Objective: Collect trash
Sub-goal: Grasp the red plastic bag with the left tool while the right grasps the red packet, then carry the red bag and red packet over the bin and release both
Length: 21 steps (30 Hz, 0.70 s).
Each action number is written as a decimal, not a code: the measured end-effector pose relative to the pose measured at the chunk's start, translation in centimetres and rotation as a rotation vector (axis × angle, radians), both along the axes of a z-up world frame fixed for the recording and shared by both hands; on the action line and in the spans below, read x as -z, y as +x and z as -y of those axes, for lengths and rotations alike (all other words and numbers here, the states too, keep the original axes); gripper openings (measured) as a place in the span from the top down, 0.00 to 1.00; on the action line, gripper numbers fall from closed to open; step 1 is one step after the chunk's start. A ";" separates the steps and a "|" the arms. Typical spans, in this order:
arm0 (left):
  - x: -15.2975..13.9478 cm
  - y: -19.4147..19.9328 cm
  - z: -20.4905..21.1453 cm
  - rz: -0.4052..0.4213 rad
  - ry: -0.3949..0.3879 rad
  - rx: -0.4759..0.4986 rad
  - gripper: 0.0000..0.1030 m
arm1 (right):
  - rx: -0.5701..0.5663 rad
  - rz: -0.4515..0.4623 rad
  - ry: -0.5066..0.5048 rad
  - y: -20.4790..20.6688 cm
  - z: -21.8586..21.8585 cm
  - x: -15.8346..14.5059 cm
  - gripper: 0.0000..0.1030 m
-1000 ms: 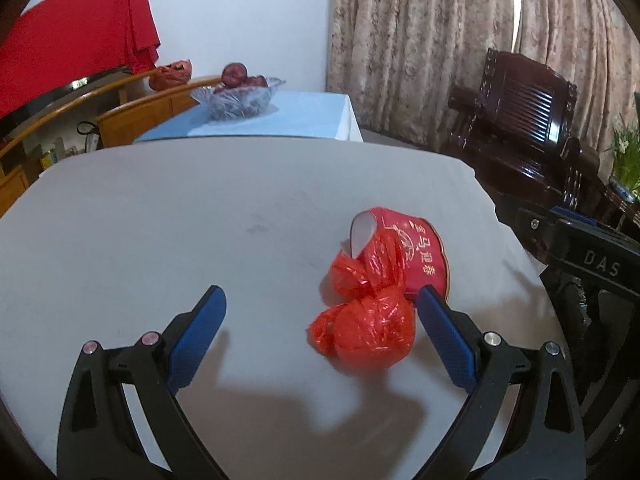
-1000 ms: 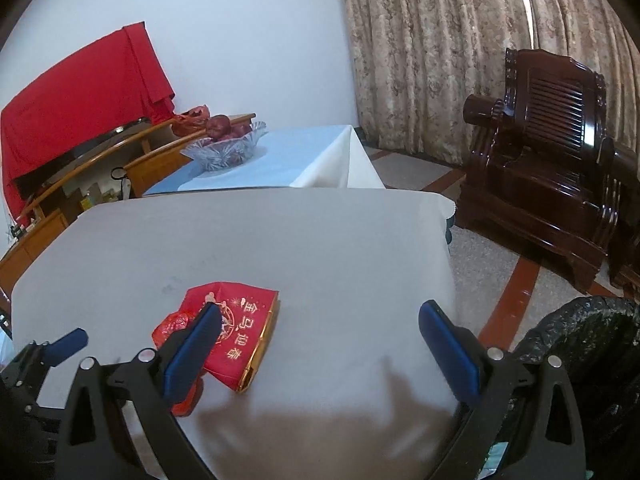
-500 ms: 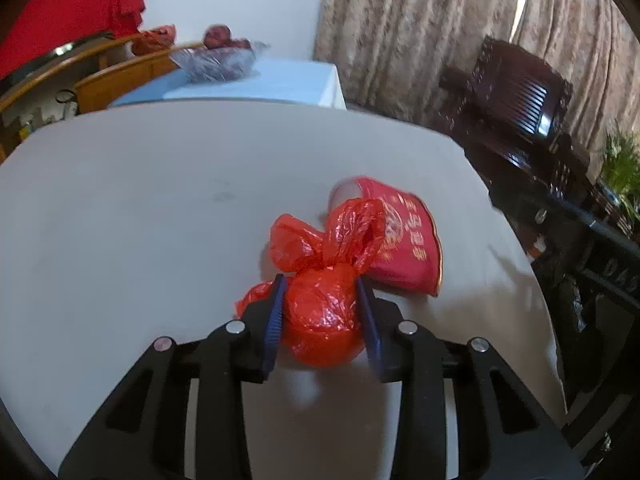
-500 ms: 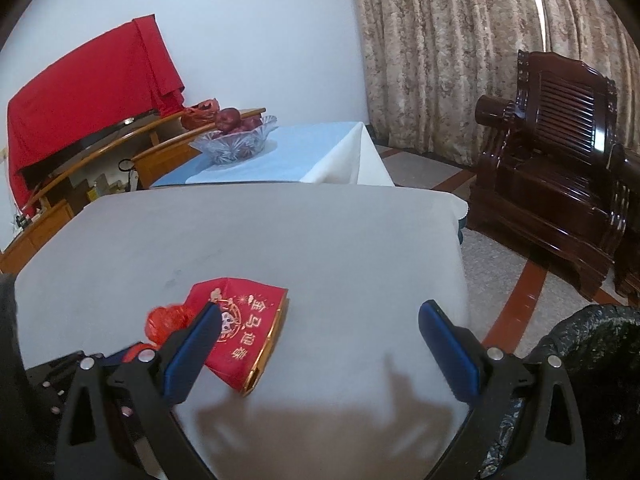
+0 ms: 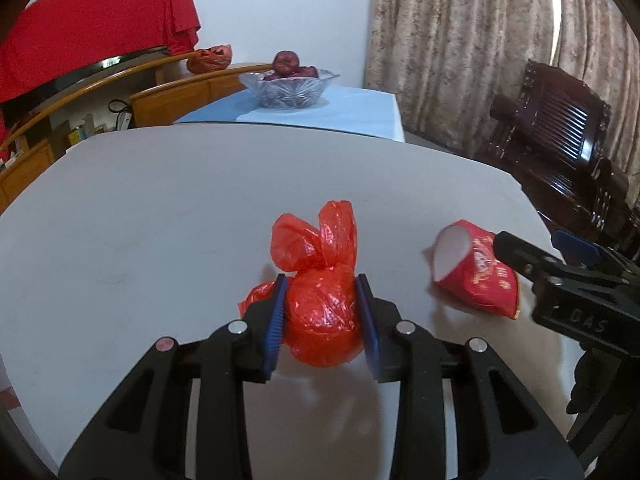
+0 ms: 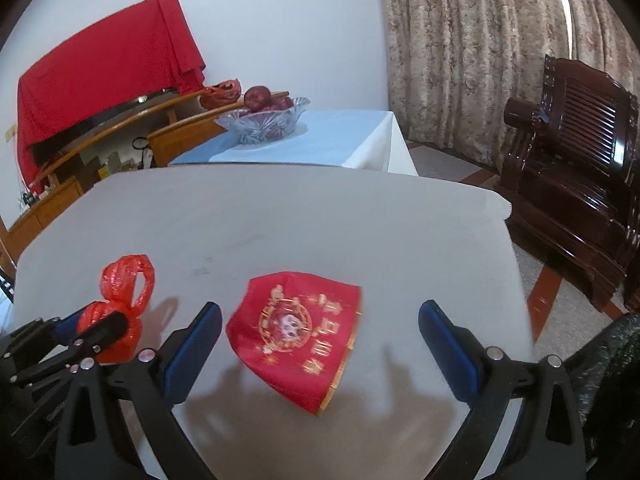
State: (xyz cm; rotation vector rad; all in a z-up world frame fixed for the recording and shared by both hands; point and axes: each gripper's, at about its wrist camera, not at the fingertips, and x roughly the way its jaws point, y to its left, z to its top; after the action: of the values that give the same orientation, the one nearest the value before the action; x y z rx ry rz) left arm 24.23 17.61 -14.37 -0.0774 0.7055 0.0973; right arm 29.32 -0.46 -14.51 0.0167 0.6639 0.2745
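Observation:
A knotted red plastic bag (image 5: 322, 304) sits between the blue pads of my left gripper (image 5: 322, 312), which is shut on it just above the white table (image 5: 160, 208). The bag also shows in the right wrist view (image 6: 120, 300), at the left. A flattened red paper cup with gold print (image 6: 300, 328) lies on the table between the open fingers of my right gripper (image 6: 320, 340). In the left wrist view the cup (image 5: 476, 268) lies to the right of the bag, with the right gripper's fingers (image 5: 520, 256) beside it.
A black-lined trash bin (image 6: 608, 364) stands off the table's right edge. A second table with a blue cloth holds a glass fruit bowl (image 5: 288, 88) at the back. A dark wooden armchair (image 6: 572, 160) stands at the right, wooden cabinets at the left.
My left gripper closed on the red bag and pulled it left, away from the cup. My right gripper moved left so the cup lies between its open fingers.

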 end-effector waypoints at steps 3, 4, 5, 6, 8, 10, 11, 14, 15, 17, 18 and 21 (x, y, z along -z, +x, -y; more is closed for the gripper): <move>0.3 0.3 -0.6 -0.005 -0.001 -0.007 0.69 | 0.007 -0.013 -0.019 0.7 -1.2 0.6 0.07; 0.5 0.5 -0.8 -0.006 -0.001 -0.008 0.69 | 0.011 -0.022 -0.021 0.9 -1.5 0.8 0.07; 0.6 0.6 -1.0 -0.005 -0.002 -0.010 0.69 | 0.015 -0.030 -0.020 1.1 -1.7 1.0 0.07; 0.6 0.8 -1.2 -0.006 -0.004 -0.011 0.69 | 0.020 -0.035 -0.021 1.2 -1.8 1.2 0.07; 0.8 1.2 -1.6 -0.005 -0.010 -0.013 0.69 | 0.037 -0.056 -0.041 1.7 -2.0 1.7 0.07; 0.9 1.6 -2.0 -0.006 -0.015 -0.016 0.69 | 0.042 -0.083 -0.038 2.2 -2.1 2.1 0.07; 1.0 1.8 -2.2 -0.008 -0.020 -0.015 0.69 | 0.047 -0.098 -0.031 2.4 -2.1 2.3 0.07; 1.3 1.8 -2.5 -0.010 -0.030 -0.015 0.69 | 0.045 -0.131 -0.039 2.9 -2.4 2.9 0.07; 1.3 1.9 -2.5 -0.010 -0.033 -0.013 0.69 | 0.044 -0.142 -0.046 3.0 -2.6 3.1 0.07; 1.4 1.8 -2.4 -0.007 -0.036 -0.009 0.69 | 0.036 -0.164 -0.056 3.3 -2.9 3.4 0.09; 1.3 1.8 -2.4 -0.006 -0.036 -0.007 0.69 | 0.029 -0.173 -0.056 3.4 -2.9 3.6 0.14; 1.3 1.8 -2.4 -0.006 -0.038 -0.008 0.69 | -0.007 -0.212 -0.028 3.5 -2.9 4.1 0.18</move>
State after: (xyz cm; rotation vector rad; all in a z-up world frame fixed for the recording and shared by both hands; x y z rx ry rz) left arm 26.06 19.98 -15.69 -0.1161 0.7135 0.0922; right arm 32.81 2.48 -18.65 0.0172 0.8789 0.2726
